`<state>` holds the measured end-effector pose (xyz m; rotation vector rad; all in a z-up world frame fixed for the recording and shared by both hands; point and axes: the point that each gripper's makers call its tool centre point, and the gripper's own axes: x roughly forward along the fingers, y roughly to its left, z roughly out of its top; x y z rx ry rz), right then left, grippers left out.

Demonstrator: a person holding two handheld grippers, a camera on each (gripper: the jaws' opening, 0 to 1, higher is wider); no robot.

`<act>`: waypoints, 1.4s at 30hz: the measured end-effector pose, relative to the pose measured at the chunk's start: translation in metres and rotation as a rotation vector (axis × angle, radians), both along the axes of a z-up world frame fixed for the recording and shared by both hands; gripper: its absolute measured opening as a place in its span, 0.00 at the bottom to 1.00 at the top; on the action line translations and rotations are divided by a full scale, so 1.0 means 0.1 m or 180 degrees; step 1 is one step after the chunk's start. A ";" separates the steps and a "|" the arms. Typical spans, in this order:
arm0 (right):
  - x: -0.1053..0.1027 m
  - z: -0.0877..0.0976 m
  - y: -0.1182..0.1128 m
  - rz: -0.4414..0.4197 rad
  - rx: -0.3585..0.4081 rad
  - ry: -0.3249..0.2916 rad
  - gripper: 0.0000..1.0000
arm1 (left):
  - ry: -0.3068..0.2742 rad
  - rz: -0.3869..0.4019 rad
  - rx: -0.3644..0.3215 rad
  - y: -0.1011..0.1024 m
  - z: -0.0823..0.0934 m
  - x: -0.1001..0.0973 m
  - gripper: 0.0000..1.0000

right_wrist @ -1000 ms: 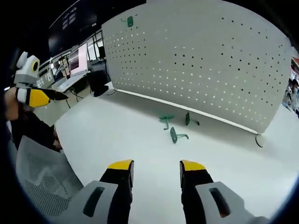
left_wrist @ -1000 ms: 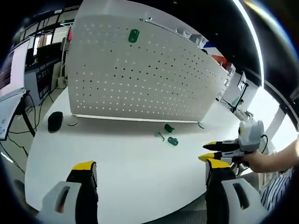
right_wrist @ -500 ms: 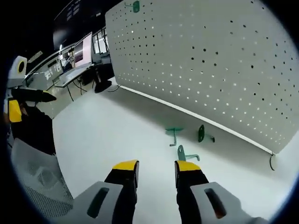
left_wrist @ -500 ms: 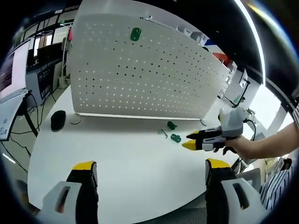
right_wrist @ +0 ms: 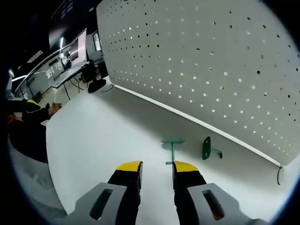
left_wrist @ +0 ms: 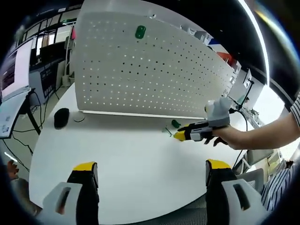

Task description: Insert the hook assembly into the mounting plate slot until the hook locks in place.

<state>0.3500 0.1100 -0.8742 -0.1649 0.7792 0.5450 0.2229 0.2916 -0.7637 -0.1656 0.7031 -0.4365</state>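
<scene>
- White perforated pegboard [left_wrist: 140, 75] stands upright along the far side of the white tabletop [left_wrist: 117, 154], one green hook [left_wrist: 139, 32] already mounted near its top edge.
- Yellow-tipped jaws of the left hand-held gripper [left_wrist: 152, 173] rise wide apart at the near edge of the tabletop, with nothing between them.
- Reaching in from the right of the left gripper view, the right hand-held gripper [left_wrist: 180, 136] is held by a person's hand [left_wrist: 220, 136], its yellow tips down close to the tabletop.
- Just beyond those tips lie two loose green pieces: a T-shaped green hook [right_wrist: 171, 147] flat on the tabletop and, to its right, a green hook with an oval plate [right_wrist: 207, 148] standing on edge.
- Seen in the right gripper view, the right hand-held gripper's jaws [right_wrist: 156, 167] stand narrowly apart, not clamped on anything, with the near end of the T-shaped hook's stem just ahead of the gap.
- Both loose pieces sit near the foot of the pegboard, not touching it.
- Far left on the tabletop, a black computer mouse [left_wrist: 61, 117] rests beside a thin cable.
</scene>
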 end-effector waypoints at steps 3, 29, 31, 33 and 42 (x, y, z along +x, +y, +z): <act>0.07 -0.08 -0.02 0.0017 -0.0039 0.0046 0.20 | 0.0005 0.0017 0.0003 0.01 -0.01 -0.01 0.97; 0.34 -0.33 -0.08 -0.0034 -0.0113 0.0205 0.08 | 0.0076 0.0041 0.0017 0.03 -0.09 -0.01 0.95; 0.35 -0.33 -0.09 -0.0049 -0.0100 0.0202 0.07 | 0.0082 0.0050 0.0019 0.04 -0.09 -0.01 0.95; 0.36 -0.33 -0.09 -0.0039 -0.0135 0.0181 0.06 | 0.0085 0.0056 0.0027 0.05 -0.10 -0.01 0.95; 0.33 -0.35 -0.06 0.0136 -0.0301 0.0075 0.01 | 0.0067 0.0069 0.0021 0.07 -0.09 0.01 0.95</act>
